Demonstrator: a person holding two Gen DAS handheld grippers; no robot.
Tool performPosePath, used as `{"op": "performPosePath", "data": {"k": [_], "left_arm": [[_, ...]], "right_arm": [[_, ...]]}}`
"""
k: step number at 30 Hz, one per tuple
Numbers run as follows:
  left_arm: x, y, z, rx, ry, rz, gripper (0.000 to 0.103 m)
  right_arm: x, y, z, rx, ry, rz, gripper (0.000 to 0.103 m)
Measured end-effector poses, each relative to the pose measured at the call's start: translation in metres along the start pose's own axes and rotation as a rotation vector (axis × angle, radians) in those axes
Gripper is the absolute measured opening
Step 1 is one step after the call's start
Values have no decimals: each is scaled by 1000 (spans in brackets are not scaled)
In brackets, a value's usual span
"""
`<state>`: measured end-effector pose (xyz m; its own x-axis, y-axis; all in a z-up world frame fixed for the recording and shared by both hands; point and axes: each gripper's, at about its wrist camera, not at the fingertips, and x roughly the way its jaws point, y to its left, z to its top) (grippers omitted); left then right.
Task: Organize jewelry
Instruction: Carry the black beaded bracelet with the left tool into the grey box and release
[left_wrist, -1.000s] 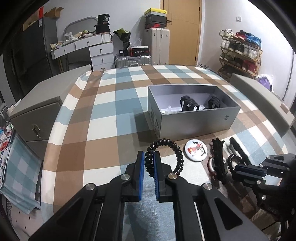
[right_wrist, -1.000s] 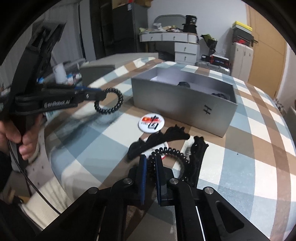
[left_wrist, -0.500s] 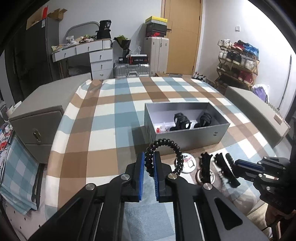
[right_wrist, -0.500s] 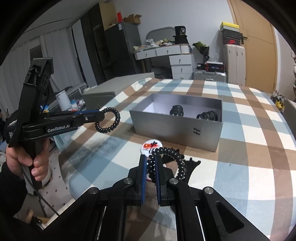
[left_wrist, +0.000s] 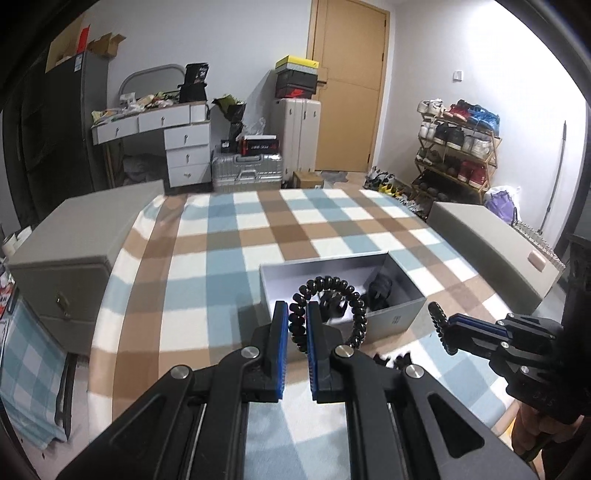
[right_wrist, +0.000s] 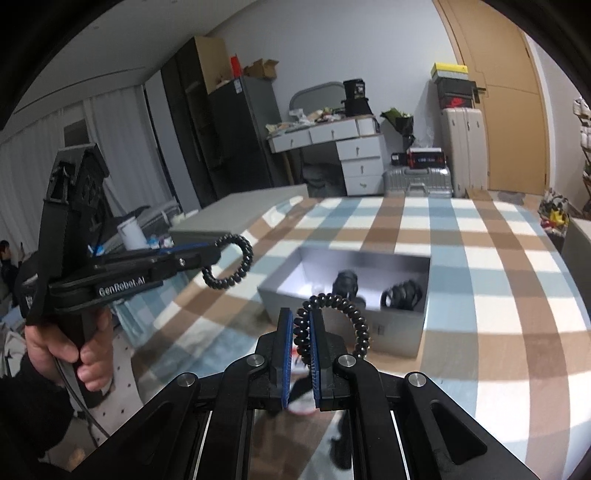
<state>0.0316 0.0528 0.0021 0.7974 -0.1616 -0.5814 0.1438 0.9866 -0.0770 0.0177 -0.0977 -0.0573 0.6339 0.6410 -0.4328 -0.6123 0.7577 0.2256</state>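
My left gripper (left_wrist: 297, 310) is shut on a black coil band (left_wrist: 332, 286) that arches up to the right of its blue pads, held above the checked table. My right gripper (right_wrist: 301, 314) is shut on a second black coil band (right_wrist: 347, 306) in the same way. Each view shows the other tool: the right gripper (left_wrist: 448, 328) at the right edge, the left gripper (right_wrist: 218, 254) at the left with its coil loop (right_wrist: 236, 266) hanging free. An open grey box (left_wrist: 391, 321) lies ahead of both, with black pieces (right_wrist: 400, 293) inside.
A round white and red badge (right_wrist: 301, 398) and black clips (left_wrist: 397, 360) lie on the checked cloth (left_wrist: 258, 229) under the grippers, blurred. Grey benches (left_wrist: 74, 236) (left_wrist: 491, 240) flank the table. A person's hand (right_wrist: 62, 343) grips the left tool.
Both grippers have risen with their coil bands still clamped. The box and the loose pieces on the cloth have dropped lower in both views. The right tool has rolled a little.
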Motion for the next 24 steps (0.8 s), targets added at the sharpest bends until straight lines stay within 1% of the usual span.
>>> {"op": "performPosePath", "data": {"k": [4,11,17,24], "left_arm": [[10,-5,13,11,-14,-16,5],[30,-16,29,35,-24,-53,5],[52,-21,31,39,11,-85,5],[78,-20,26,28,76,-108,5]], "right_arm": [[3,-10,21,21,-31,15,8],[17,-23,49,4,-64,28,8],[38,-39,60,24,-51,44,8],[62,-60,56,75,-3,57,8]]}}
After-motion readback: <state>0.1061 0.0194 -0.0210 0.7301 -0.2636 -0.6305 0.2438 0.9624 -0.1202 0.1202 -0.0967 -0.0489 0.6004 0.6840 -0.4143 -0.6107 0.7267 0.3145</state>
